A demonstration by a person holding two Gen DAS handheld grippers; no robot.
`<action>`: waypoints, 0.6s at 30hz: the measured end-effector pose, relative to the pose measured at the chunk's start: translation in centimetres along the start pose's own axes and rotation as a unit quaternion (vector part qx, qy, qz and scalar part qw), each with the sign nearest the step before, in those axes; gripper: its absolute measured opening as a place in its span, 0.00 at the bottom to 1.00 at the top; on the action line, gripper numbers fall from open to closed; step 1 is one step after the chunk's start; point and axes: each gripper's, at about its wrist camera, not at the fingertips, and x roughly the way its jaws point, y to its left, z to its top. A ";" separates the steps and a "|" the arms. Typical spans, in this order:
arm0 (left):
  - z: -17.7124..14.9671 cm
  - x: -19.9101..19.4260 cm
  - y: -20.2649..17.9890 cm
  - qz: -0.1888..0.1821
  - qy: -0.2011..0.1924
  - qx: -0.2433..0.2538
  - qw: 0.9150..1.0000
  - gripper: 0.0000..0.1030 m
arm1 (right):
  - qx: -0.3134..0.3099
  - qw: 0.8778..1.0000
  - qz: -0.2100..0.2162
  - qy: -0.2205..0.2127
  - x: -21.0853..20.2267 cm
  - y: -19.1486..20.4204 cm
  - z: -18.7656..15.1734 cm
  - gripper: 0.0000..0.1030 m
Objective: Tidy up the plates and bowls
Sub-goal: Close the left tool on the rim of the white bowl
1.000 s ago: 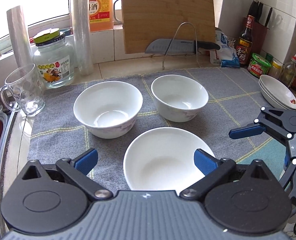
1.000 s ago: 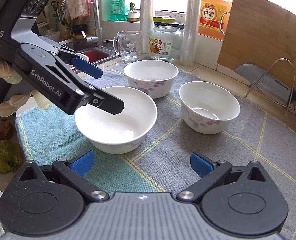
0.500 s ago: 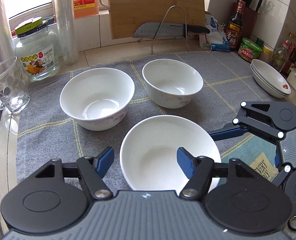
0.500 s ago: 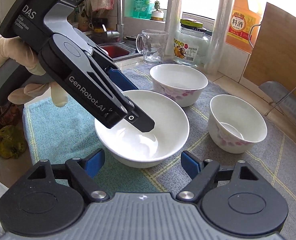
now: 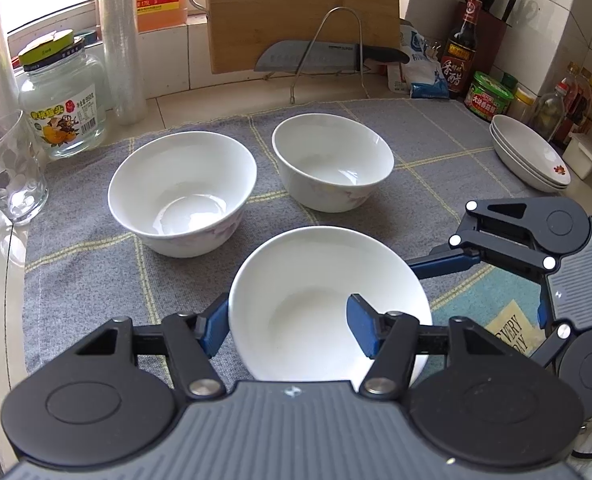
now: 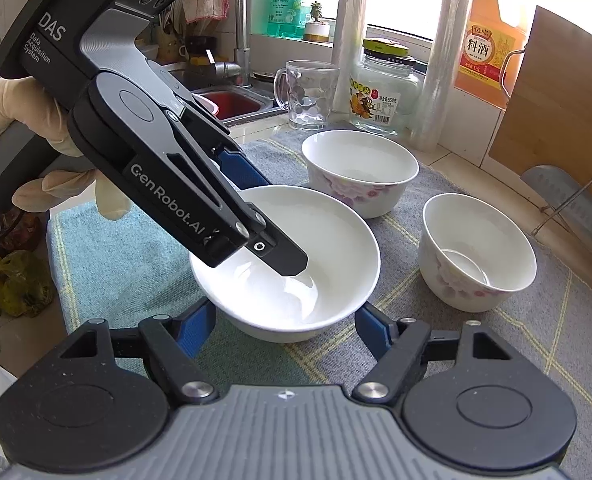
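Both claws at the near bowl (image 5: pixel 316 280)

The left claw (image 5: pixel 288 320) is clenched on the bowl's left wall, with one finger outside and the other inside. The bowl sits upright, mouth up, at the front of the grey cloth (image 5: pixel 96 272) on the surface (image 5: pixel 216 92), with two more bowls (image 5: pixel 182 192) behind it. The right claw (image 6: pixel 284 332) has just been closing, with the bowl's near side between its pads; I cannot tell whether they press on it. Only the right wrist view shows the gloved hand (image 6: pixel 24 112) holding the left claw. Only the left wrist view shows the stacked plates (image 5: pixel 532 156) at far right.
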 end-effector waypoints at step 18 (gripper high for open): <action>2.3 1.3 -5.4 -0.047 -0.010 0.038 0.998 0.59 | 0.029 0.999 -0.035 0.003 -5.2 -2.3 -2.7 0.78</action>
